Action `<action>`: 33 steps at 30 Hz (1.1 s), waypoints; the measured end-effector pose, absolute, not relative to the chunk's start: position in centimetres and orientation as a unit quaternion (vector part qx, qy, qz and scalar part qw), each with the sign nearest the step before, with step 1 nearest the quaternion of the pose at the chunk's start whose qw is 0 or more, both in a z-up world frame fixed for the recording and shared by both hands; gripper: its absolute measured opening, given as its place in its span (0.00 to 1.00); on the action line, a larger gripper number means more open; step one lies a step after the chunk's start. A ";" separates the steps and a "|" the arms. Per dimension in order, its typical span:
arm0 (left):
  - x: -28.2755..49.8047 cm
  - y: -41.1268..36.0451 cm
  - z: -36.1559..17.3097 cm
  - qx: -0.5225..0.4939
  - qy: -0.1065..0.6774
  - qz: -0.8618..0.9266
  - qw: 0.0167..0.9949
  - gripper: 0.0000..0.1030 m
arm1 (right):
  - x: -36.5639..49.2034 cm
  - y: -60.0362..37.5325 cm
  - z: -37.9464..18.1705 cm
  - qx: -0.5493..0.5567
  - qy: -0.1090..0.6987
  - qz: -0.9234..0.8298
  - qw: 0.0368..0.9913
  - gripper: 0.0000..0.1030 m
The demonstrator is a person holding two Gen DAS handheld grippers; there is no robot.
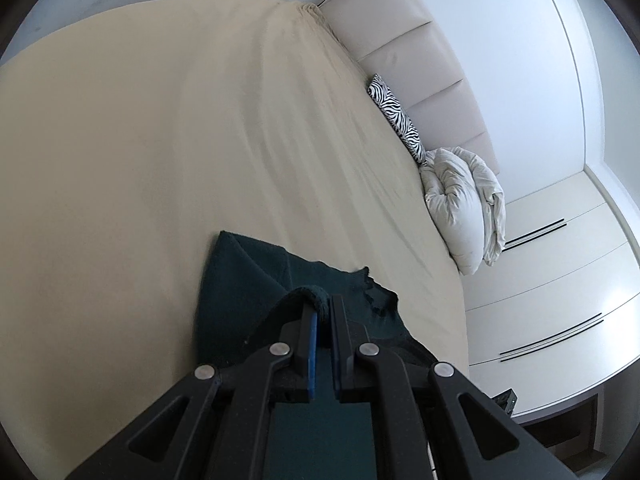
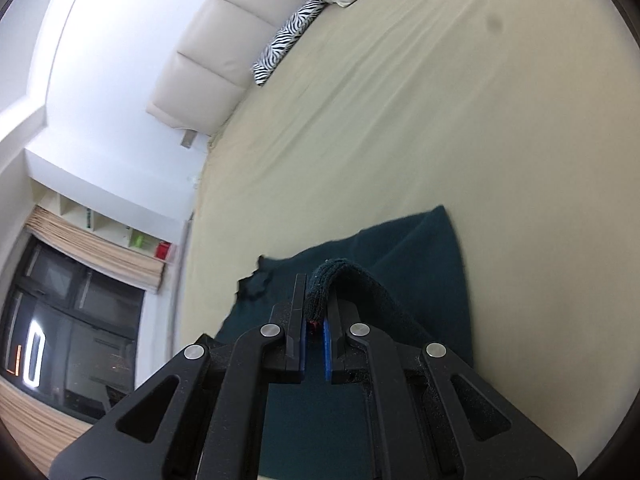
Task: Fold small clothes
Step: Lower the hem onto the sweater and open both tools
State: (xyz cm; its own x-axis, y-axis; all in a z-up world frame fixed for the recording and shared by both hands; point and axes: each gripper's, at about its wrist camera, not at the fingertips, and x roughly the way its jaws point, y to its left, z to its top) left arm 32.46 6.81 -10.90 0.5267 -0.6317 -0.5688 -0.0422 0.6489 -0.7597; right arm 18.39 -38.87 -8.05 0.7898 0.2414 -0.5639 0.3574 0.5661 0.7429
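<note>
Left gripper (image 1: pixel 322 304) & right gripper (image 2: pixel 316 286): jaws nearly closed, each pinching fabric.

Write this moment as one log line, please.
left gripper: shut on green garment | right gripper: same | bed

Both wrist views low over bed (image 1: pixel 120 140), facing headboard (image 2: pixel 208 64); share zebra cushion (image 1: pixel 398 114).
</note>
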 end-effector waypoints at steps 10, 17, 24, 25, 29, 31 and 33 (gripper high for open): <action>35.5 7.9 -14.3 -0.367 0.464 -0.113 0.798 0.61 | 24.2 -41.5 -13.7 0.472 0.363 -0.087 0.799 0.46; 29.4 6.7 -9.9 -0.293 0.422 -0.136 0.847 0.61 | 20.5 -41.6 -13.2 0.473 0.320 -0.094 0.815 0.60; 22.5 4.6 -10.3 -0.239 0.418 -0.137 0.866 0.61 | 16.3 -36.5 -10.7 0.340 0.348 -0.101 0.868 0.60; 21.6 4.4 -10.5 -0.235 0.418 -0.137 0.867 0.61 | 15.9 -35.6 -10.5 0.314 0.354 -0.102 0.875 0.60; 19.7 2.2 -11.6 -0.193 0.434 -0.143 0.869 0.61 | 14.3 -32.9 -9.6 0.249 0.366 -0.096 0.892 0.60; 19.0 1.8 -12.0 -0.183 0.436 -0.139 0.870 0.61 | 12.1 -32.6 -10.1 0.236 0.373 -0.104 0.891 0.59; 18.2 2.1 -12.3 -0.183 0.438 -0.137 0.870 0.61 | 11.0 -32.2 -10.6 0.229 0.382 -0.124 0.887 0.57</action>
State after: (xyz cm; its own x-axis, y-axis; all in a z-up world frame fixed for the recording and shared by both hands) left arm 18.20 2.14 -12.30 0.5788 -0.3987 -0.7113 0.0789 0.8956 -0.4378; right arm 11.05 -32.24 -10.64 0.6779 -0.0462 -0.7337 0.3950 0.8646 0.3105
